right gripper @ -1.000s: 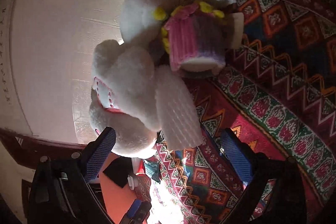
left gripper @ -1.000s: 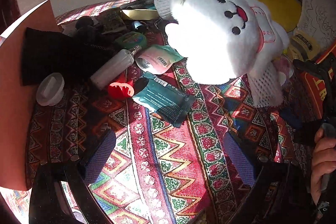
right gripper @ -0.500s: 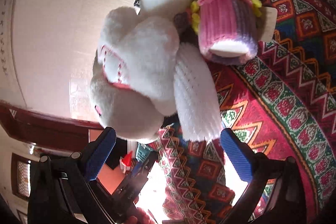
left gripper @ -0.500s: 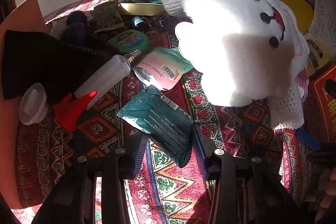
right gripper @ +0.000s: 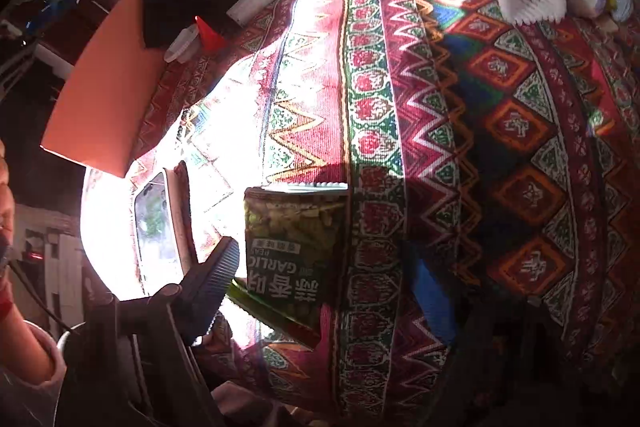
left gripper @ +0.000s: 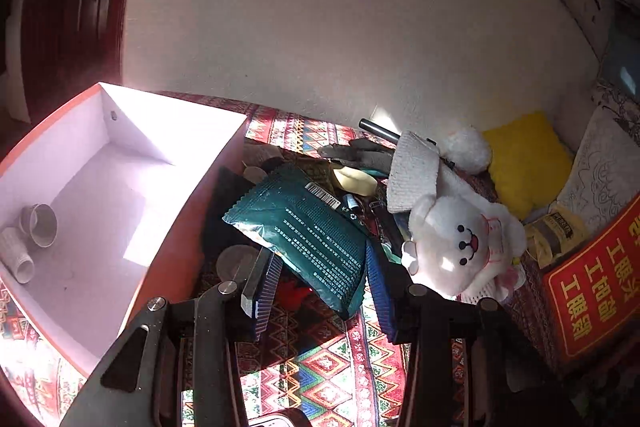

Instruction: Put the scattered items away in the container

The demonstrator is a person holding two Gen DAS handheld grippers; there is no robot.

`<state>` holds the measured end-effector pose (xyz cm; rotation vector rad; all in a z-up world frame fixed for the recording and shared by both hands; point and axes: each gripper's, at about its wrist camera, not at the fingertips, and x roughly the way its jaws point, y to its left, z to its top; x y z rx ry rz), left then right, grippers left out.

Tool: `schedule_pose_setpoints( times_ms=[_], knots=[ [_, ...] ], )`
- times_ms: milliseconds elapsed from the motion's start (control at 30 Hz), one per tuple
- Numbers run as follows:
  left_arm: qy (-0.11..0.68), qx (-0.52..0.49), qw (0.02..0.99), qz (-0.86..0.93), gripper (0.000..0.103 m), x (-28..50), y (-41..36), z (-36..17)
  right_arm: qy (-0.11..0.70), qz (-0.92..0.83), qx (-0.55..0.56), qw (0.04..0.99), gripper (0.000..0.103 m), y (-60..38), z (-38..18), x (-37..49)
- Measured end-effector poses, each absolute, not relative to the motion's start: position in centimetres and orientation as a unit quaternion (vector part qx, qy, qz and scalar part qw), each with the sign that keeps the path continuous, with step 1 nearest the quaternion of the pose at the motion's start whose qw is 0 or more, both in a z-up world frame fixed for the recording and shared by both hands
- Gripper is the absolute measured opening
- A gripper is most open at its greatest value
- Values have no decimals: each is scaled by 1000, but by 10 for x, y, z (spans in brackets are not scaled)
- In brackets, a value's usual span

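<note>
The left gripper (left gripper: 320, 283) is clamped on a teal foil packet (left gripper: 298, 233), its blue pads pressing the packet's lower end from both sides; the packet hangs in the air above the clutter on the patterned cloth (left gripper: 320, 367) covering the counter. Just to the left sits the orange box (left gripper: 188, 223), its white inside lit by sun and holding two small cups at its near-left corner. A white plush bear (left gripper: 460, 247) lies to the right of the gripper.

The right gripper (right gripper: 320, 291) has just been closing; its jaws stand partly open around a green garlic snack packet (right gripper: 296, 247) lying flat on the cloth, the left pad near the packet's edge; whether either pad touches it I cannot tell.
</note>
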<state>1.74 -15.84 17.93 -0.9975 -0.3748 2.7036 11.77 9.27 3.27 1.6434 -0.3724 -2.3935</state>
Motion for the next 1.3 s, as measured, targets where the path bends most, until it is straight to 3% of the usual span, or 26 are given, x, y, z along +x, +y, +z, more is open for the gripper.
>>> schedule_pose_setpoints(
  times_ms=[33, 267, 467, 500, 533, 633, 733, 867, 1033, 1167, 1300],
  knots=[
    [-134, -336, 108, 926, 39, 18, -172, 181, -122, -820, 548, 111, 34, 95, 37, 116],
    [-204, -326, 51, 922, 39, 13, -272, 175, -218, -814, 513, 163, 28, 99, 59, 104],
    [-245, -304, 7, 920, 40, 22, -339, 175, -195, -848, 409, 275, 28, -1, 170, 61],
    [-249, -303, 0, 920, 44, 22, -349, 174, -184, -851, 392, 296, 28, -23, 190, 54],
    [-254, -300, -10, 919, 55, 23, -357, 174, -176, -853, 378, 315, 28, -44, 208, 48],
    [-270, -287, -37, 918, 84, 29, -380, 174, -150, -855, 334, 367, 34, -104, 251, 33],
    [-284, -273, -50, 918, 84, 42, -400, 177, -98, -882, 303, 347, 87, -140, 274, 35],
    [-292, -268, -58, 917, 85, 49, -412, 178, -63, -912, 269, 302, 88, -129, 274, 55],
    [-250, -275, -35, 928, 85, 47, -382, 185, -42, -939, 286, 189, 89, -56, 223, 77],
    [-162, -288, 26, 944, 86, 45, -300, 190, -41, -941, 325, 83, 89, 24, 174, 92],
    [-79, -321, 111, 937, 87, 41, -186, 168, -110, -929, 353, 4, 89, 113, 141, 102]
  ],
)
